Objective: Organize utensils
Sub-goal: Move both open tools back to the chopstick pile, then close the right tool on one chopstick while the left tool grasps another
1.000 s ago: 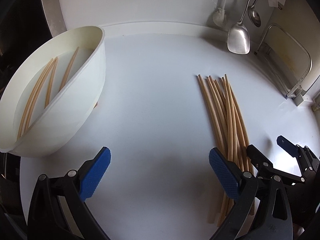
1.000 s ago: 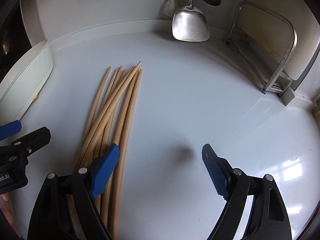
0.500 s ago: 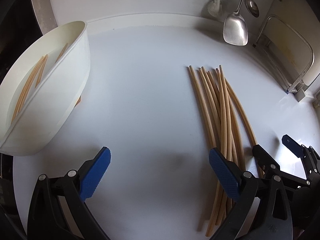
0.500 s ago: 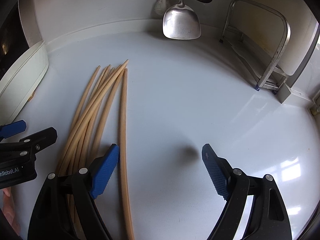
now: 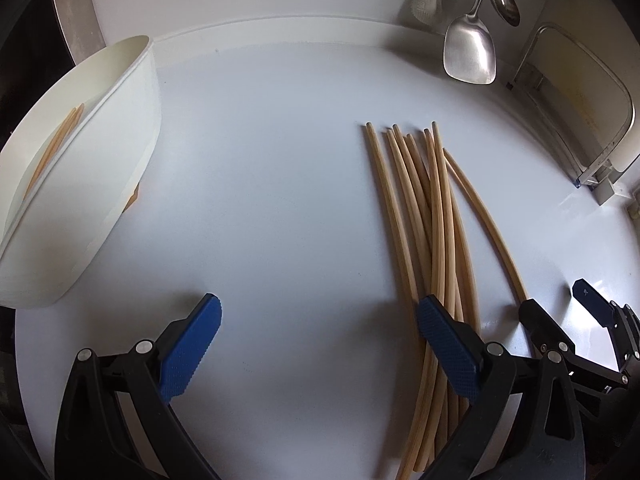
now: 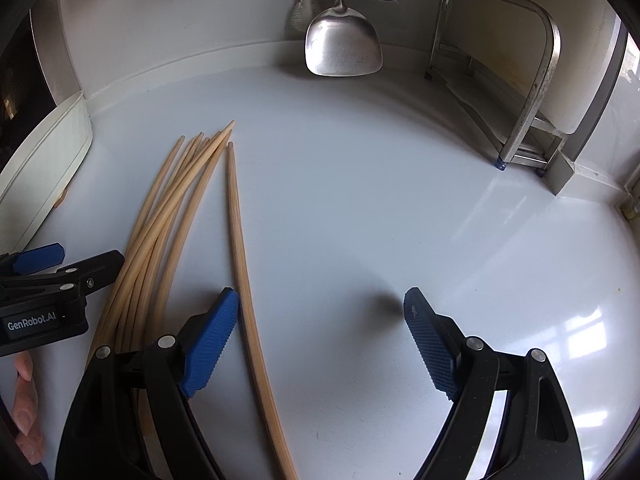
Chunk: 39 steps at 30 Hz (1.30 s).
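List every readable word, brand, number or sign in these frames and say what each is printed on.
"GenRobot.AI": white print on the black body of the left gripper, seen at the left edge of the right wrist view.
A small pale mark on the right gripper's blue pad is too small to read.
Nothing else carries text: chopsticks, white container, hanging spatula.

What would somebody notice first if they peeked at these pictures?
Probably the bundle of long wooden chopsticks fanned out on the white counter, with one stray chopstick lying apart on its right. Next, the shiny metal spatula hanging on the back wall, and the white bin at the left with a few chopsticks inside.
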### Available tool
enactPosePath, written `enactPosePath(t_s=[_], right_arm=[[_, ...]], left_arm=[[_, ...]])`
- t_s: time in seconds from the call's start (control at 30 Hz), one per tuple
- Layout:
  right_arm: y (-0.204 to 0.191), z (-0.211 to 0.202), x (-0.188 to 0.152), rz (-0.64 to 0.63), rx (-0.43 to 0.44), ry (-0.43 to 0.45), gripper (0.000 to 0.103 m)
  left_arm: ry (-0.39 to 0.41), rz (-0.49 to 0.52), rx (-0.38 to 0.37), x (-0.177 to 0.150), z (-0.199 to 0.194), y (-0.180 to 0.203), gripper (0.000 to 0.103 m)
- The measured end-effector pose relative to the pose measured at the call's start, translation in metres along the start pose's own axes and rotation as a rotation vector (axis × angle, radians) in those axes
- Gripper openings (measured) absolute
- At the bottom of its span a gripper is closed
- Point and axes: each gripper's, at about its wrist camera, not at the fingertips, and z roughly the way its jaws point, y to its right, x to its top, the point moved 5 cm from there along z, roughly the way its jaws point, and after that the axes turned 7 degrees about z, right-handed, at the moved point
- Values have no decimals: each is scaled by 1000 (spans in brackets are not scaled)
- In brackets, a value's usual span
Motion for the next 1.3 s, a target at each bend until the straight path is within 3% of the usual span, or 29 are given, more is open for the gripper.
enactPosePath(t_s=[0.3,0.67,0.83,0.9,0.93,0.97,1.0,1.07,1.13,1.2,1.3], right_arm=[[-1,0,1,0,7,3,81],[-2,1,3,-17,-20,18,81],[-10,2,4,-51,12,16,79],[-15,1,3,-67,39,18,69],[-17,0,3,-68,58,16,58],[-19,-2,2,-78,57,19,45],[-22,-4,2,-88,64,20,39],[-26,-6,1,-110,71,13,21],[-29,-6,-1,-123,74,8,11],[-32,-7,-1,-139,74,6,7],[-32,-7,-3,-133,77,5,7]], left_arm=[[-8,21,53,-8,-1,1,98],[-11,-15,65,-8,-1,-19,98],[-4,-10,65,-11,-2,-25,98],[-5,-13,67,-12,-2,-27,98],[-4,-13,68,-13,-2,-27,98],[-2,-13,65,-13,-1,-26,96],[1,-9,65,-13,-2,-25,94],[14,8,58,-13,-5,-23,81],[22,25,52,-15,-9,-19,69],[29,39,45,-15,-12,-14,58],[41,59,41,-14,-14,-9,33]])
